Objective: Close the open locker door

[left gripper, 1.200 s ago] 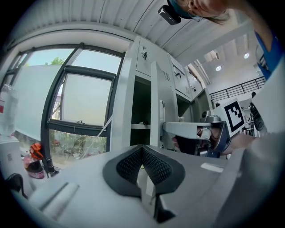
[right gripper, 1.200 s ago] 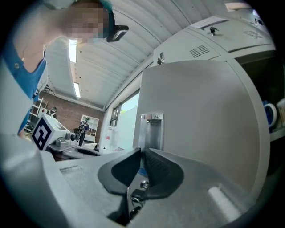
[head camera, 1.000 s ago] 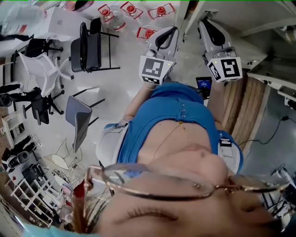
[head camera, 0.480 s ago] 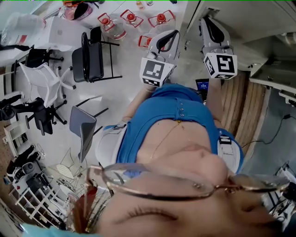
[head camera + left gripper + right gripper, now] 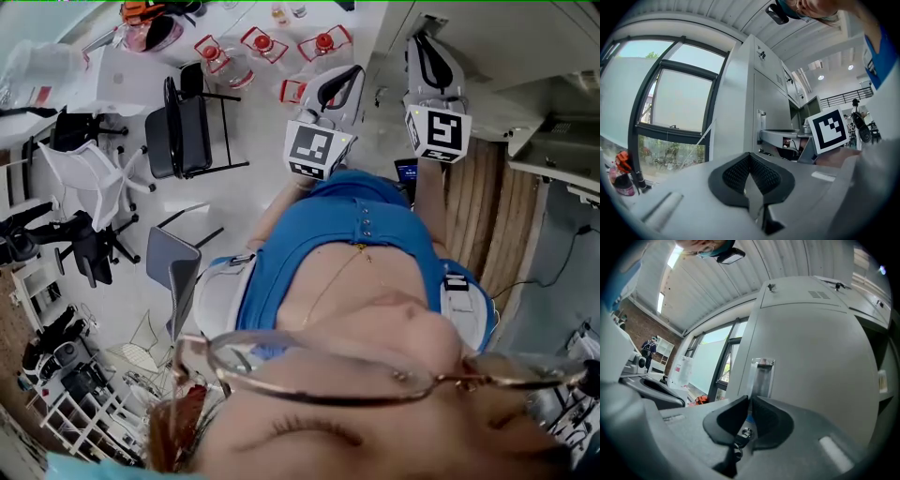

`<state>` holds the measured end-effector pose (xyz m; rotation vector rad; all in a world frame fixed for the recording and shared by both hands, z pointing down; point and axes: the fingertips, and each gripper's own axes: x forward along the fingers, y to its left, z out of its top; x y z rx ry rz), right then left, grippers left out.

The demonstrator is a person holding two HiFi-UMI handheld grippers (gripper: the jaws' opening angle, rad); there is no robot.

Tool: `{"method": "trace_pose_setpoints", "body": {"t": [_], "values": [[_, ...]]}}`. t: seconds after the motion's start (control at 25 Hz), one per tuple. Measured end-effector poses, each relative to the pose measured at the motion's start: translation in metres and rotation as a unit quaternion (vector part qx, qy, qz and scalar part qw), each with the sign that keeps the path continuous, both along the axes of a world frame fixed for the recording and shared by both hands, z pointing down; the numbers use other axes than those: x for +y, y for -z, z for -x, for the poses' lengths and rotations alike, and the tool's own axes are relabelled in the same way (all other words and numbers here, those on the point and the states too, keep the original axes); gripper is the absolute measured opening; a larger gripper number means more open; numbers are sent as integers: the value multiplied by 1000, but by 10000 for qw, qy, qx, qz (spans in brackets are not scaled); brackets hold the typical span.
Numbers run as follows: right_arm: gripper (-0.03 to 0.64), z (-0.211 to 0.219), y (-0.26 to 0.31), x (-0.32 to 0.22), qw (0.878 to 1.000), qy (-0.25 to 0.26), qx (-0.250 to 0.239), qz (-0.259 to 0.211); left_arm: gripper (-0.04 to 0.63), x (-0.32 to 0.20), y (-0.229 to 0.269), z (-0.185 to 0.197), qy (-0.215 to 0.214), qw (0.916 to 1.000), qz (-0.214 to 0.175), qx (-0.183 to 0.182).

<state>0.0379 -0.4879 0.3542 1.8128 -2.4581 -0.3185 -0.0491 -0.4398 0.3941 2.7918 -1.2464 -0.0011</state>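
Note:
A bank of grey lockers [image 5: 761, 101] stands ahead in the left gripper view, with an open compartment [image 5: 790, 143] low on its right. In the right gripper view a grey locker door [image 5: 811, 362] fills the frame, its recessed handle [image 5: 761, 376] just beyond the jaws. My right gripper [image 5: 750, 399] is shut and empty, close to that door but apart from it. My left gripper [image 5: 750, 157] is also shut and holds nothing. In the head view both grippers are raised, the left gripper [image 5: 328, 94] beside the right gripper [image 5: 429, 70], near the locker edge [image 5: 487, 56].
Black folding chairs [image 5: 187, 112] and a white office chair [image 5: 89, 173] stand on the floor at the left. Red-capped water bottles [image 5: 267, 42] sit behind them. A large window [image 5: 670, 103] is left of the lockers. Wooden panels [image 5: 492, 225] lie at the right.
The right gripper has edged up and to the left, closer to the left one. The head view has shifted a little; the left gripper has barely moved.

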Motion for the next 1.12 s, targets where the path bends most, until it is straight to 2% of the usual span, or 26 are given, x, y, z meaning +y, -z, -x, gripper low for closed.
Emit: {"method": "trace_pose_setpoints", "body": {"t": [0.32, 0.36, 0.44, 0.68, 1.12], "values": [[25, -2, 2, 1, 9998, -83, -186, -35, -2, -8, 3, -7, -233, 9996, 31, 125], [2, -4, 3, 1, 9997, -114, -208, -53, -2, -9, 3, -9, -255, 9996, 30, 139], [2, -8, 4, 0, 9996, -159, -240, -66, -2, -12, 4, -11, -283, 9995, 30, 146], [2, -13, -2, 6, 9995, -209, -217, -6, -2, -15, 4, -23, -428, 9988, 6, 242], [2, -6, -25, 26, 9990, -144, -275, 309, -2, -14, 6, -35, -510, 9986, -31, 140]]}}
